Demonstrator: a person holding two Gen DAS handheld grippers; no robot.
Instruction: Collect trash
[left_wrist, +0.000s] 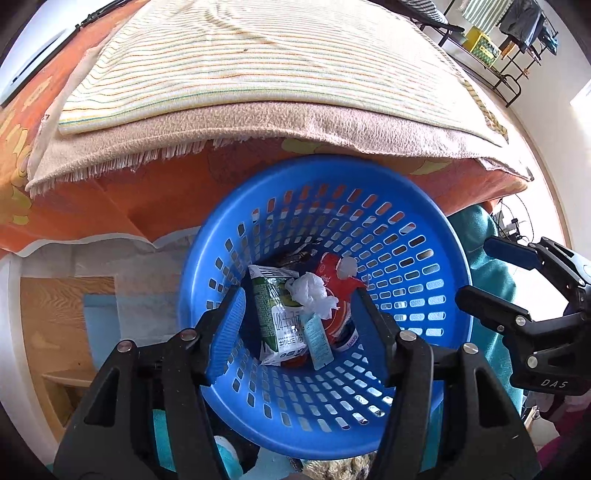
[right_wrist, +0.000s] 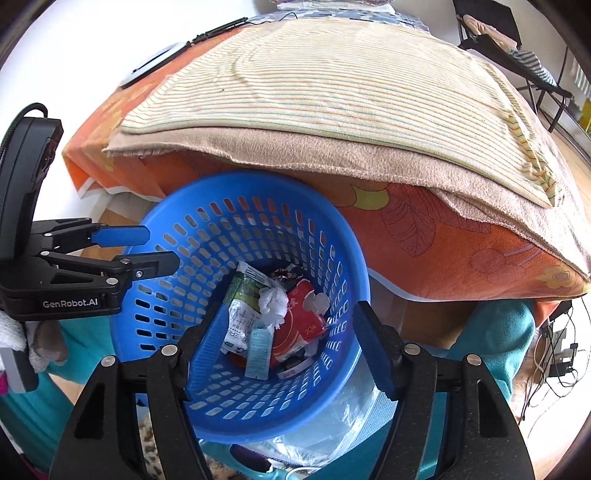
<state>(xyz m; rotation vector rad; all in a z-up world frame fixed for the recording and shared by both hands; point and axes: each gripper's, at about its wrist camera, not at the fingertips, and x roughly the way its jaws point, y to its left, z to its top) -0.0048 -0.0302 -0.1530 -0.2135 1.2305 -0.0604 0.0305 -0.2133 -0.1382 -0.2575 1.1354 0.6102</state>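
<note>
Left gripper (left_wrist: 299, 317) and right gripper (right_wrist: 288, 339) both hang over the blue basket (left_wrist: 436, 236), jaws apart, nothing between the pads. Trash lies at the basket bottom: green-and-white carton (left_wrist: 275, 314), long axis roughly toward the bed; red wrapper (left_wrist: 341, 306); crumpled tissue (left_wrist: 312, 295); pale blue sachet (left_wrist: 317, 339). Basket touches the bed edge, orange sheet (left_wrist: 122, 199) under a striped blanket (left_wrist: 258, 62). Right gripper reads "DAS", left "GenRobot.AI".

Basket (left_wrist: 436, 236) in front of the bed (left_wrist: 110, 199), trash inside.
In it a carton (left_wrist: 271, 314) lies left, a crumpled tissue (left_wrist: 314, 293) in the middle, a packet (left_wrist: 341, 295) right; folded blankets (left_wrist: 258, 66) lie on the bed beyond.
</note>
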